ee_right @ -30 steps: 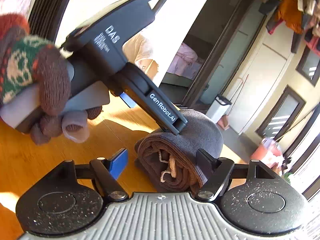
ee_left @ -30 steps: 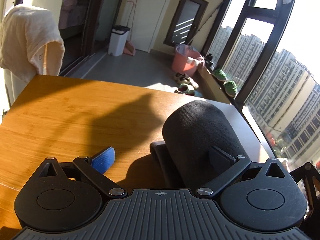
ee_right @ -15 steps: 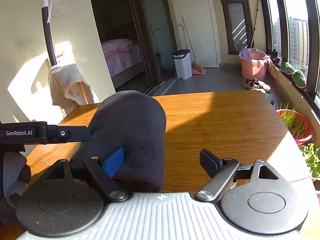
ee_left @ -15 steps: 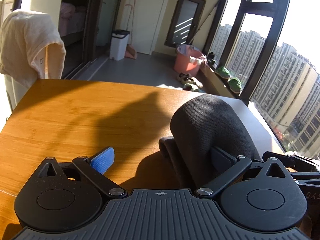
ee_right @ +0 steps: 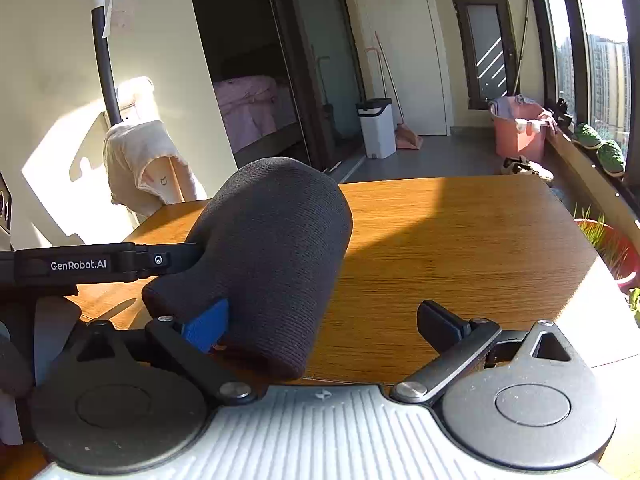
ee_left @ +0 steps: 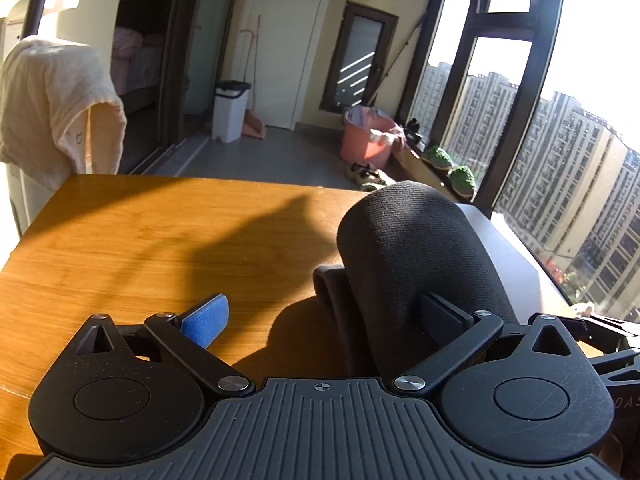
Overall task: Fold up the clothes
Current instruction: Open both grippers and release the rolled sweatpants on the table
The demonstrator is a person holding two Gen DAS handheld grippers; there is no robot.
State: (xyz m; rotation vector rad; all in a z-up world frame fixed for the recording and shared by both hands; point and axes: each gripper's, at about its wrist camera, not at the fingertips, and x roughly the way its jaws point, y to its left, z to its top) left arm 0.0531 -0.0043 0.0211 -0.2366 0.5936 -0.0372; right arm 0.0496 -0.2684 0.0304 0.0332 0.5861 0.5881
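Left tongs: spread wide, nothing clamped. Blue pad at 9 o'clock is clear of the fabric; black pad at 3 o'clock touches the near side of the dark grey folded garment. The garment sits on the wooden counter as a thick rounded bundle, with a folded edge showing at its left base, toward the counter's right edge in the left wrist view. Right tongs: also spread wide, not gripping. Their blue pad at 9 o'clock presses against the near end of the garment; black pad at 3 o'clock hangs over bare counter, well apart from the cloth. From the right wrist view the left tongs' arm, marked GenRobot.AI, comes in at 9 o'clock and meets the bundle's left side. So the bundle is between the two tools, touched by one pad of each. Beyond the counter at 10 o'clock: cream towel draped over a rack. Further: white bin at 11 o'clock, pink tub at 1 o'clock, green plants on the window sill, high-rise blocks outside.
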